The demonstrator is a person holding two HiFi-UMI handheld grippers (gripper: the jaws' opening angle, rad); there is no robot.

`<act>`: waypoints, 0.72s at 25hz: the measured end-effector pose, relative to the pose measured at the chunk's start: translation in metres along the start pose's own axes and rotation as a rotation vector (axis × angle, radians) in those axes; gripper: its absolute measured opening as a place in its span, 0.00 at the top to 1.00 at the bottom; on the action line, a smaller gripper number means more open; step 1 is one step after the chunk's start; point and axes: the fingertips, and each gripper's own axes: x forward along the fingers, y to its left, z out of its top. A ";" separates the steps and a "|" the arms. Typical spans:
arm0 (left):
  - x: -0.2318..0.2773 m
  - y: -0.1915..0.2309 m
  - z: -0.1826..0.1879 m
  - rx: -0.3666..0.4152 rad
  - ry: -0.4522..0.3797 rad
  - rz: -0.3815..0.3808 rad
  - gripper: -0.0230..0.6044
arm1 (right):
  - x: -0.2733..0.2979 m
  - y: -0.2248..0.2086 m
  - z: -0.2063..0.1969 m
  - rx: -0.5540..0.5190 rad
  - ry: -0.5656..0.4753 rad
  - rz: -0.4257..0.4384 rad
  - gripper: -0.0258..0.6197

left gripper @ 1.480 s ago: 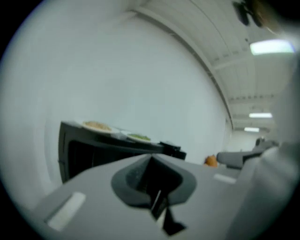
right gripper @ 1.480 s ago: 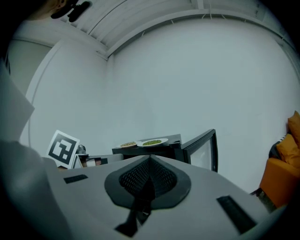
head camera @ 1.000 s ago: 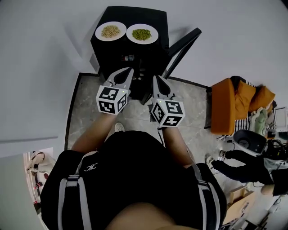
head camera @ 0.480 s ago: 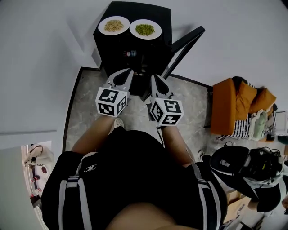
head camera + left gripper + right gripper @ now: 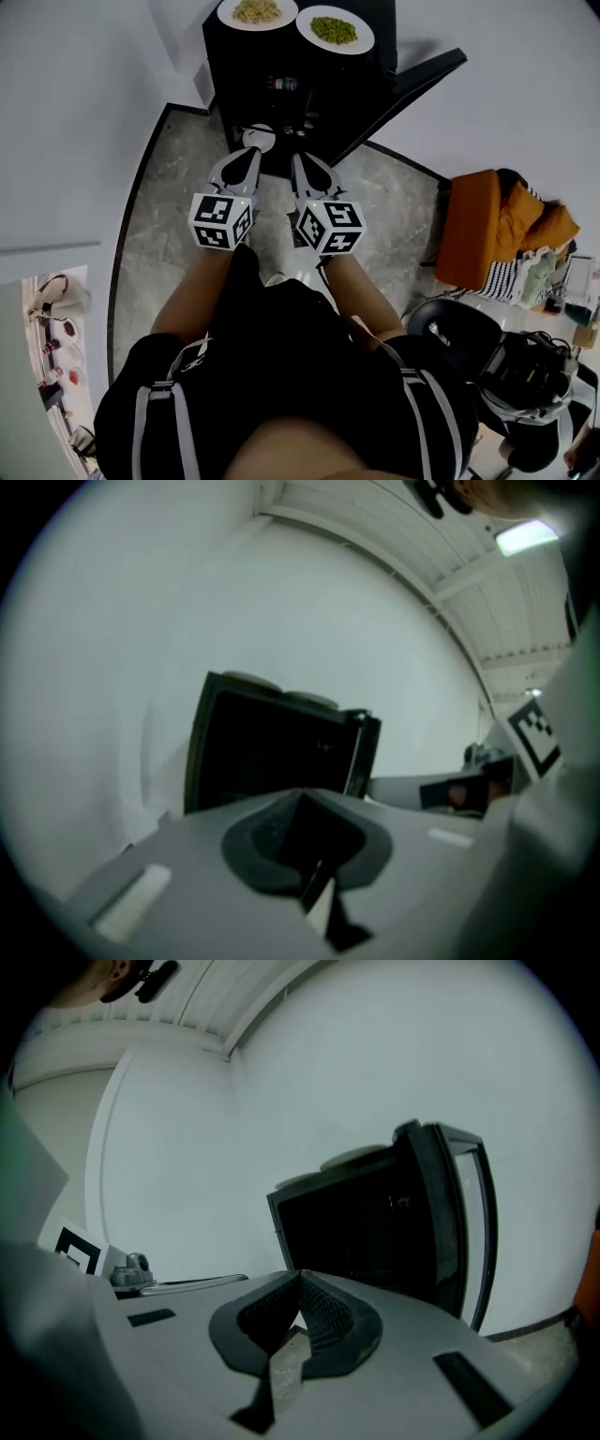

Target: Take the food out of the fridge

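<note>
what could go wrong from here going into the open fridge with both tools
Both the left tool and right tool are shut, so they might shove the white dish in the fridge rather than grip it. The plate of beige food and plate of green food on top sit near the front edge; a lifted tool could knock them.

One fridge (image 5: 223,67). Two food plates (image 5: 229,17). Two tools: left tool (image 5: 249,156), right tool (image 5: 300,161).

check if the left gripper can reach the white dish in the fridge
Probably yes: the door stands open and nothing lies between the left gripper and the dish, though its shut jaws must open first.
</note>
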 end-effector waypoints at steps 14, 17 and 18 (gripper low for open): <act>0.104 0.112 -0.232 0.080 -0.032 0.068 0.96 | 0.157 -0.119 -0.283 0.051 0.063 -0.041 0.96; 0.121 0.125 -0.284 0.101 -0.048 0.065 0.96 | 0.188 -0.152 -0.350 0.182 0.026 -0.052 0.96; 0.124 0.129 -0.298 0.102 -0.052 0.067 0.96 | 0.198 -0.164 -0.370 0.242 0.013 -0.064 0.96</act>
